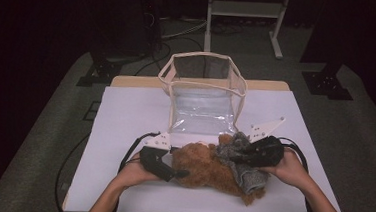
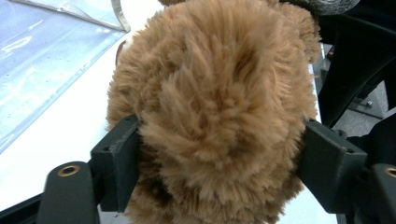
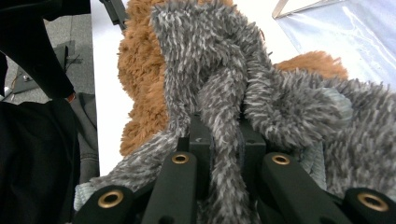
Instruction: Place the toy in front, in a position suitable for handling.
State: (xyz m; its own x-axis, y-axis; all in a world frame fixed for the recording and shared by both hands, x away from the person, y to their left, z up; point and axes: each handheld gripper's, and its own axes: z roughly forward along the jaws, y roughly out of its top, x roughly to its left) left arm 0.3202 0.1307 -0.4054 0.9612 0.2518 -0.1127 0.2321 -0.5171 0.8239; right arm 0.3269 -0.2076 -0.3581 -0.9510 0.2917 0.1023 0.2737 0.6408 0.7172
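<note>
**Both grippers engaged on plush toy at near edge of table**

My left gripper sits at the left end of the brown plush toy. In the left gripper view its jaws stand wide, one on each side of the toy's rounded fur, with the pads against the pile. I record this as a grip across a wide, soft body.

My right gripper is at the toy's right end. In the right gripper view its jaws are drawn nearly together, clamped on a narrow fold of the grey fuzzy garment that wraps the toy.

The toy lies on its side on the white table, near the front edge, between my two hands. The grey garment covers its right half. The clear plastic bag with pale trim stands open just behind the toy, near the table's middle. The toy is outside it.
</note>
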